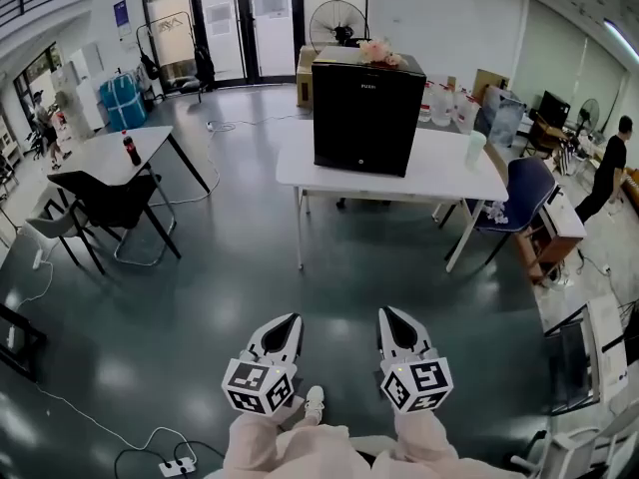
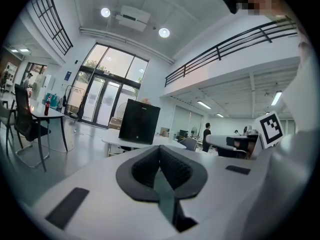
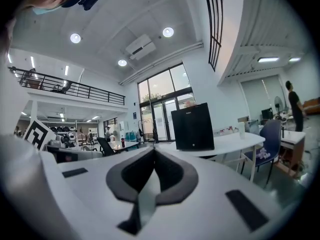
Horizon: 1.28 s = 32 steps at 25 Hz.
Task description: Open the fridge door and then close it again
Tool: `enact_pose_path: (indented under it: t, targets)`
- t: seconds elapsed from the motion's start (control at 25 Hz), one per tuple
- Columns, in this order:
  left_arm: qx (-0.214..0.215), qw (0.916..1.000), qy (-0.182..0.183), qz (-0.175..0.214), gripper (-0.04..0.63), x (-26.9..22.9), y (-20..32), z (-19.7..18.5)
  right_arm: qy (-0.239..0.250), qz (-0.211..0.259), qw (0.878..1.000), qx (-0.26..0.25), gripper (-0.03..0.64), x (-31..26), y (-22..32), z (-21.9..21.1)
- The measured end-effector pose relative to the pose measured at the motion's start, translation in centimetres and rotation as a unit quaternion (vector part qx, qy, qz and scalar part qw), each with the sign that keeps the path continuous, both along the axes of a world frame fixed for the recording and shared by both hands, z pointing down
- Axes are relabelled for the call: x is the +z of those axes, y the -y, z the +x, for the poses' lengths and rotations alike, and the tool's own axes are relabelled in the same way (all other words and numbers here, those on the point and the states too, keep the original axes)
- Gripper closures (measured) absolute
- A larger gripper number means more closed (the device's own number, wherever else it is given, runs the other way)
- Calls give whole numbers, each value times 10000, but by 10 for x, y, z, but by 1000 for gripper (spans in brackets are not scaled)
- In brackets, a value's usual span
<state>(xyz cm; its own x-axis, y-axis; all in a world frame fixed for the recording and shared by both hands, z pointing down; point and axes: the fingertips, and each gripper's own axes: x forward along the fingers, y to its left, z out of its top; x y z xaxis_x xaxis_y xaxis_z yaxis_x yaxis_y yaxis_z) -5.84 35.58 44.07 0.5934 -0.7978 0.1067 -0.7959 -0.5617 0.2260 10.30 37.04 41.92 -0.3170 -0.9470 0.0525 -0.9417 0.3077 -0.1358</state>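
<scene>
Ahead of both tongs, well apart across glossy grey floor (image 1: 250, 267), a white surface (image 1: 439, 176) carries the fridge (image 1: 364, 113). The open floor lies between the tongs and that surface.

Left tongs (image 1: 292, 319) and right tongs (image 1: 387, 313) sit side by side, low in the head view, tips toward the fridge. Left tongs are pressed together with nothing between them. Right tongs are the same, closed and empty.

Around:
- Blue chair (image 1: 524, 193) at the surface's end, off to the right of the right tongs' line.
- Paper cup (image 1: 474, 149) on the surface, just beside the fridge on that same side.
- Second surface (image 1: 110, 153), off to the left of the left tongs, with a cola bottle (image 1: 130, 148) on it and a black chair (image 1: 115, 203) beside it.
- Standing fan (image 1: 337, 23) beyond the fridge.
- Person (image 1: 609, 168) standing far off to the right.
- Power strip (image 1: 178, 464) on the floor, left of and behind the left tongs.

Fridge: black and boxy, door shut flush. Small pale lettering near the top edge, a small dot low on the front. Pink flowers (image 1: 379, 54) lie on its top.

Count: fridge one, tongs two, surfaces two, cup one, cola bottle one.
</scene>
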Motion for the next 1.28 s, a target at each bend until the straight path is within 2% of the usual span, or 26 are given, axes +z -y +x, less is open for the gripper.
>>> enact_pose_path:
  t: [0.68,0.92,1.28]
  targets:
    - [297,9995,68,29,584,-2,160,-37,-123,77,9996,240,606,-3,156,-42]
    - [320,9993,91,-183,584,11,195,-44,-213,-193,9993,227,606,11,192,-49]
    - [128,9991,111,-386,584,30,254,-54,-288,-396,9988,-12,606,31,262,-62]
